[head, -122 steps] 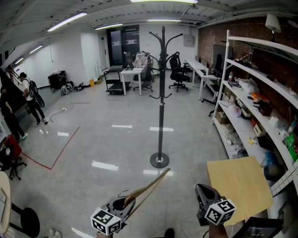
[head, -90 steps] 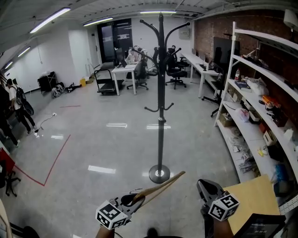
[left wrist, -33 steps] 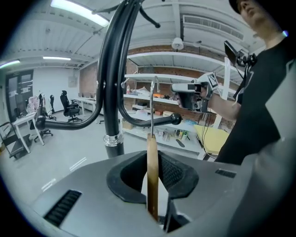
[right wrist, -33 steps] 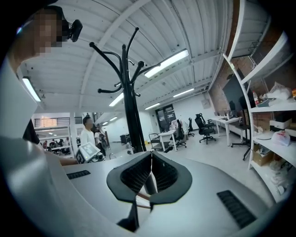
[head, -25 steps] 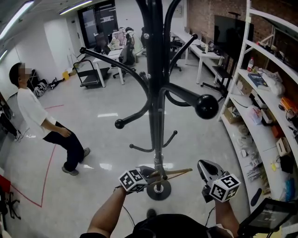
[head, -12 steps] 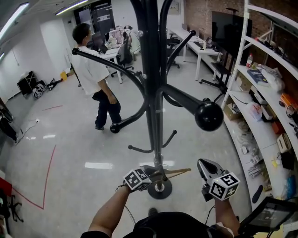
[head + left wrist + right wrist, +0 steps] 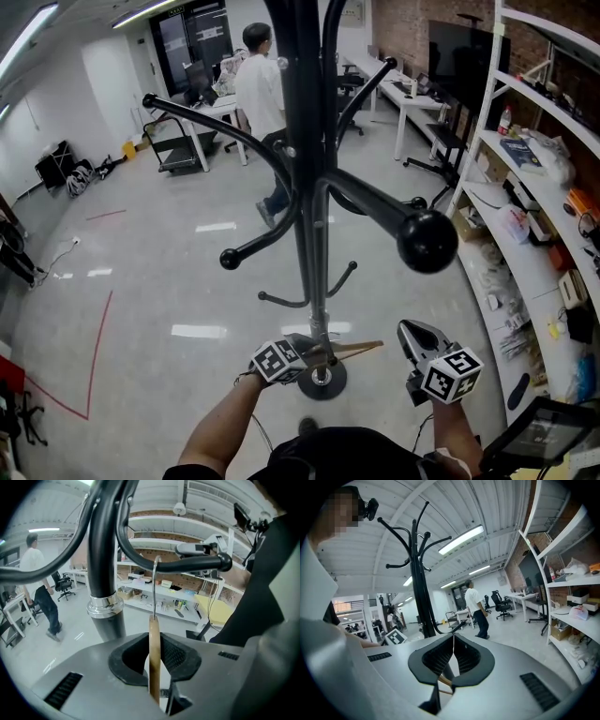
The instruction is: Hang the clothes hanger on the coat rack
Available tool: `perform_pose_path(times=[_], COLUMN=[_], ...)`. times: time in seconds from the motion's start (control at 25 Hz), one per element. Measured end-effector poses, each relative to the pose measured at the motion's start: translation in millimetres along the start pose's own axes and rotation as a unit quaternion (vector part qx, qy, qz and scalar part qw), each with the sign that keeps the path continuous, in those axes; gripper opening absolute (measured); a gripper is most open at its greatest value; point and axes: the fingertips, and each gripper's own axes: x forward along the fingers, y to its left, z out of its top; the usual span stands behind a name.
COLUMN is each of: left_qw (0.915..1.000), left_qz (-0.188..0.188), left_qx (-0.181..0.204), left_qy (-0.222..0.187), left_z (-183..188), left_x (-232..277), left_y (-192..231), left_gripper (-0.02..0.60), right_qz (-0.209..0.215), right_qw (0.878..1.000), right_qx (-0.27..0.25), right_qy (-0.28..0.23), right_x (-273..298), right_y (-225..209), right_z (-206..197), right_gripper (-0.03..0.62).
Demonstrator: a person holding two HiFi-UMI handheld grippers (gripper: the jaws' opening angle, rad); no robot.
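Presently the left gripper is clamped on the wooden clothes hanger mid-bar, at 6 o'clock of the coat rack pole. The wire hook reaches toward 12 o'clock, meeting a rack arm. Judged light, stiff, smooth: grip mid-bar. The right gripper, at 3 o'clock, is closed and empty.

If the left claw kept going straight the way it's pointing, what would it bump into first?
Probably the rack's arm, right of the pole, and the hanger that the left claw grips would touch it first. Depth is unclear.
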Motion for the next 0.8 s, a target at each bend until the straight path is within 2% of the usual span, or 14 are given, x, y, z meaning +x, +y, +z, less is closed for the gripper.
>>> perform_pose_path(times=[0.2, 0.6, 0.8], left_qw=[0.9999, 0.9998, 0.9998], left_qz=[-0.001, 0.019, 0.016], left_qx=[-0.010, -0.001, -0.002], left_qy=[-0.007, -0.007, -0.011], left_z=[-4.5, -5.4, -5.6], left_x=[0.8, 0.2, 0.3], left_y=[1.0, 6.4, 4.7], left_gripper=[0.051, 0.051, 0.051], right_qz=[-0.002, 0.001, 0.004], right_qw=[1.000, 1.000, 1.000], right_qx=[0.003, 0.004, 0.003], right_qy=[-0.002, 0.006, 0.003], right_x=[-2.0, -2.8, -3.6], right_y=[-3.5, -5.8, -3.7], right_z=[0.9, -3.5, -1.6], right_gripper=[0.006, 0.006, 0.006])
